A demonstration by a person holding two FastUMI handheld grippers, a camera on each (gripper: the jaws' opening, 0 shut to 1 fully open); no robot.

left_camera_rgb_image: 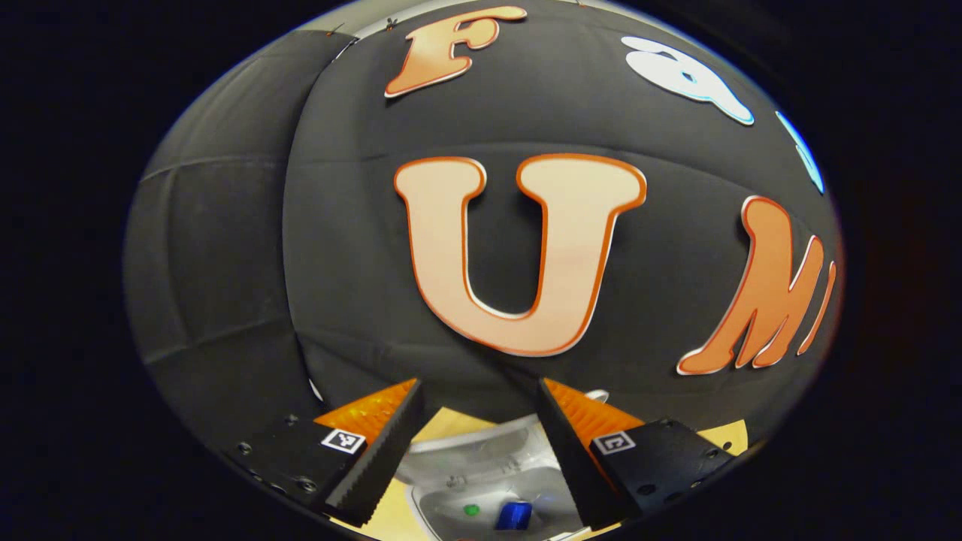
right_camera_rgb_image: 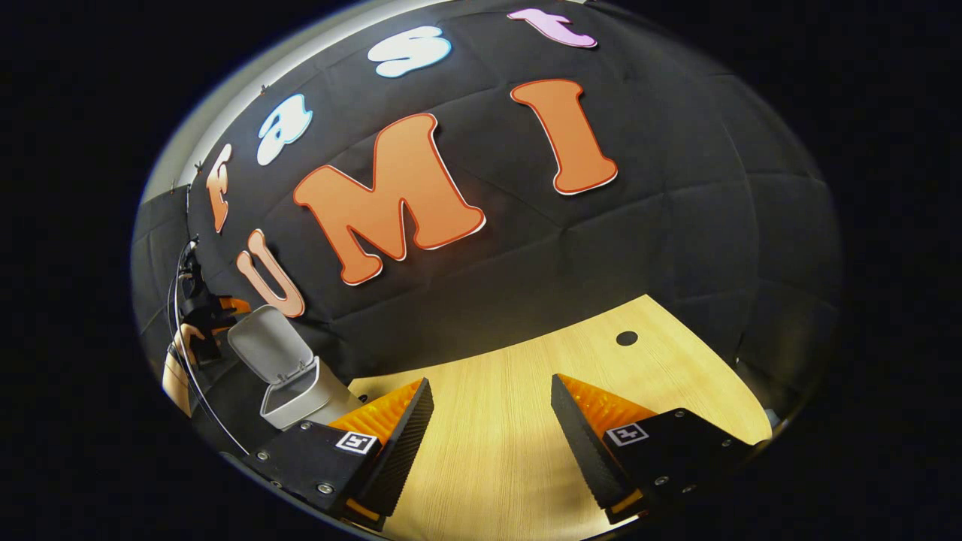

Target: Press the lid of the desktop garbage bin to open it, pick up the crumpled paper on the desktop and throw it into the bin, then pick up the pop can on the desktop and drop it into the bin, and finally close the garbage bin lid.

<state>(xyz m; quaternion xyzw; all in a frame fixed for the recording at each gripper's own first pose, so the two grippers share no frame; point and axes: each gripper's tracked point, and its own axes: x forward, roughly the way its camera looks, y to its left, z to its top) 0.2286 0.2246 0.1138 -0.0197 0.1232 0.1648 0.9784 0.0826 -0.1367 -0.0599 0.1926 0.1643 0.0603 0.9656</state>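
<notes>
Left gripper (left_camera_rgb_image: 477, 443): hovering above the bin (left_camera_rgb_image: 481, 481), fingers spread wide, holding nothing.
Can (left_camera_rgb_image: 514, 515): lying inside the bin, at 6 o'clock.
Right gripper (right_camera_rgb_image: 492, 443): gaping wide, gripping nothing.
Lid (right_camera_rgb_image: 269, 344): standing open at 9 o'clock.
Risk: pushing the lid off-centre is likely tipping or sliding the bin.

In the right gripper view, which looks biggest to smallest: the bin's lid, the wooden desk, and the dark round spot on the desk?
1. Wooden desk
2. Bin's lid, standing open
3. Dark round spot

The bin sits far off at the view's edge, so its lid looks smaller than it really is.
</notes>
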